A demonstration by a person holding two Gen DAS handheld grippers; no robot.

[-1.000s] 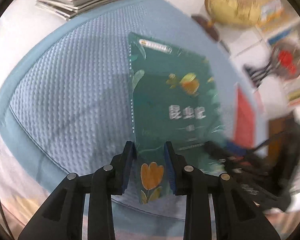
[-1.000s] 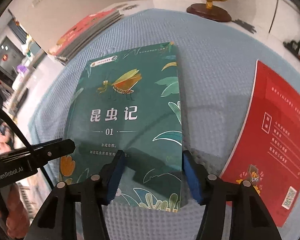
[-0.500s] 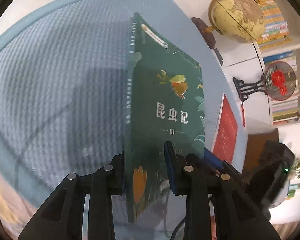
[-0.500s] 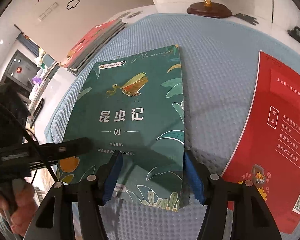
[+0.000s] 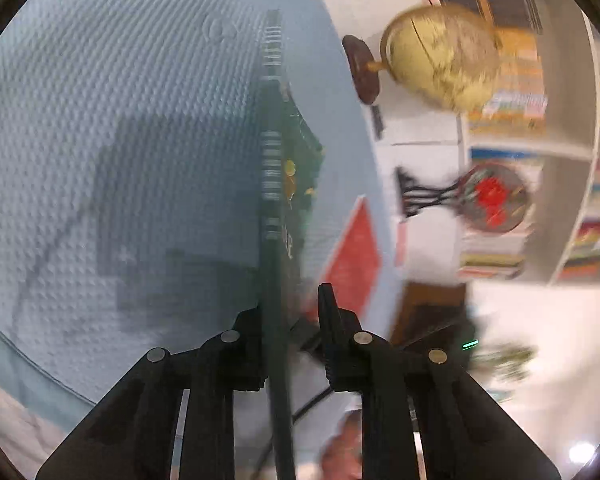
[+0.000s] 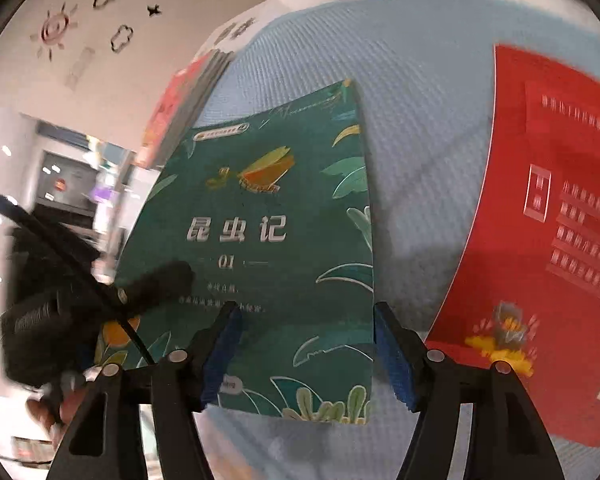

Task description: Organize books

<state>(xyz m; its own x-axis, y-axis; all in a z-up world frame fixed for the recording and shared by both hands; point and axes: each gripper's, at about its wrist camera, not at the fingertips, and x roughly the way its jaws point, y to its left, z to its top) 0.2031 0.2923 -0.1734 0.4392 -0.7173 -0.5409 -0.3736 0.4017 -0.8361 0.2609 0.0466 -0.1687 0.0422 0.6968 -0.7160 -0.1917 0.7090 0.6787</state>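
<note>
A green book [image 5: 274,200] with an insect on its cover [image 6: 280,240] stands tilted up on edge over the blue textured cloth [image 5: 120,120]. My left gripper [image 5: 288,312] grips its lower corner, jaws closing on it, and I see the book edge-on. In the right wrist view one left gripper finger [image 6: 160,280] lies across the cover. My right gripper [image 6: 304,320] is in front of the book's lower edge; its jaws are opening and its blue pads stand clear of the book. A red book [image 6: 540,220] lies flat on the cloth to the right.
A stack of thin books [image 6: 184,96] lies at the cloth's far left. A globe [image 5: 440,56] on a wooden base, a round fan ornament [image 5: 496,196] and filled bookshelves [image 5: 560,160] stand beyond the cloth. A person's hand [image 6: 48,408] holds the left gripper.
The green book has been tipped from flat on the cloth to nearly on edge in my left gripper. My right gripper's jaws have widened and drawn off the book's lower edge.
</note>
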